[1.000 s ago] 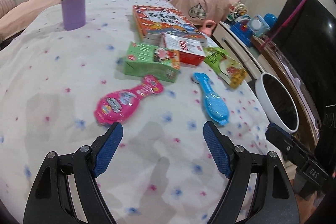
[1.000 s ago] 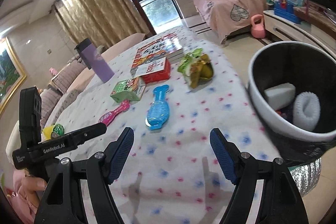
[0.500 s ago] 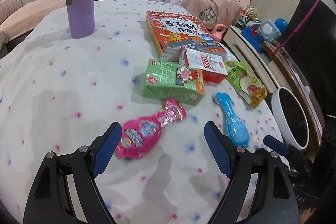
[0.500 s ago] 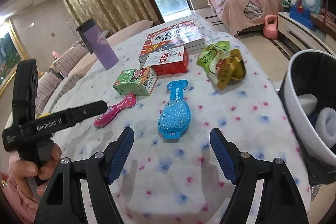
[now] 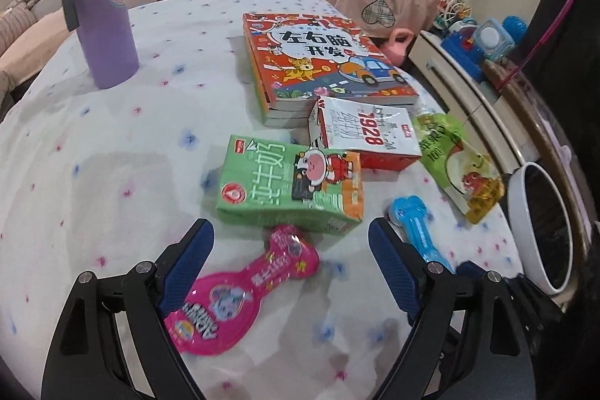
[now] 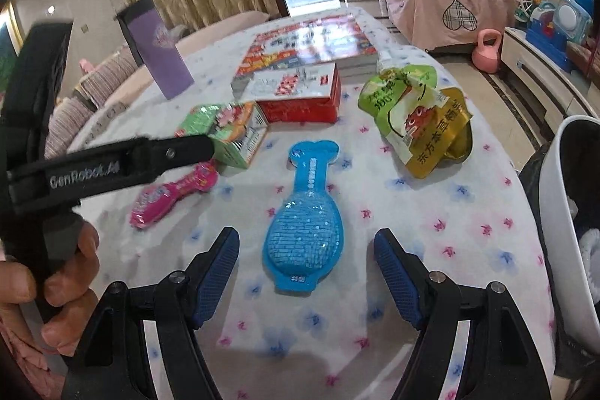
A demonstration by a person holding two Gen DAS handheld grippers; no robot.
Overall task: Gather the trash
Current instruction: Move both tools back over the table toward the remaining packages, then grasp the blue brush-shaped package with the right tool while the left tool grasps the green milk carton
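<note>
The tabletop, under a white cloth with small pink and blue flowers, runs out of both views at the near edge. The white trash bin beside it is cut off at the right in the right wrist view, so only a white towel-like lump inside shows.

A stack of picture books lies far back, its cover blurred by glare in the right wrist view. Against it sit a red-and-white box, a green milk carton and a crumpled green-yellow pouch.

The left tongs are spread wide and have come nearer since half a second ago; the pink wrapper, shaped like a bowling pin, now lies between their fingers, partly hidden by the left one. The right tongs, equally wide, have closed in on the blue wrapper, its bulb now between the pads.
</note>
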